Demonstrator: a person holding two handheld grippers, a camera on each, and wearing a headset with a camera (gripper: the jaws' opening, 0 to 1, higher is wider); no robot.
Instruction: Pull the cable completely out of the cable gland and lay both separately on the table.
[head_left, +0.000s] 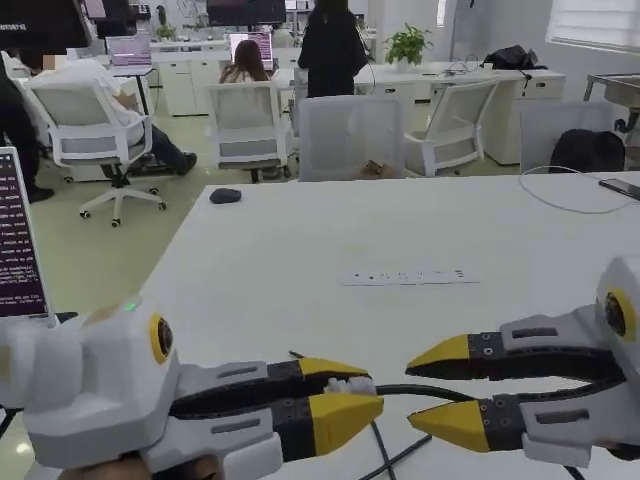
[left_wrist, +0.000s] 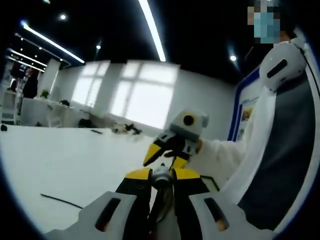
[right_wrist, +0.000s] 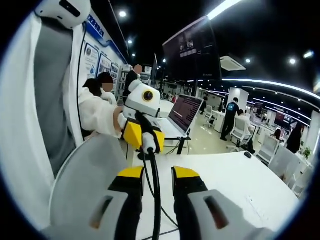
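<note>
- Left gripper (head_left: 370, 387) sits low over the near edge of the tabletop (head_left: 300, 260), its yellow jaws pressed together on the small pale cable gland (head_left: 350, 384).
- The left gripper view confirms it: the gland (left_wrist: 161, 177) is clamped right at the tips of the left gripper (left_wrist: 161, 174), nose pointing out towards the other tool.
- The black cable (head_left: 445, 393) comes out of the gland and runs to the right. It is not out yet; cable and gland are joined.
- Right gripper (head_left: 411, 392) faces it tip to tip, just beside it, jaws spread with the cable passing between them.
- In the right gripper view, the cable (right_wrist: 155, 200) runs up the gap between the yellow tips of the right gripper (right_wrist: 158, 172), close against one jaw. The other jaw stands clear of it, so there is no pinch.
- Straight ahead in that view, the left gripper (right_wrist: 143, 140) holds the gland (right_wrist: 148, 146) with the cable hanging from it.
- More cable trails down to the tabletop below the two tools, near the near edge.
- Further back, a white power strip (head_left: 410, 277) lies mid-table and a dark mouse (head_left: 225, 195) sits by the far left corner.
</note>
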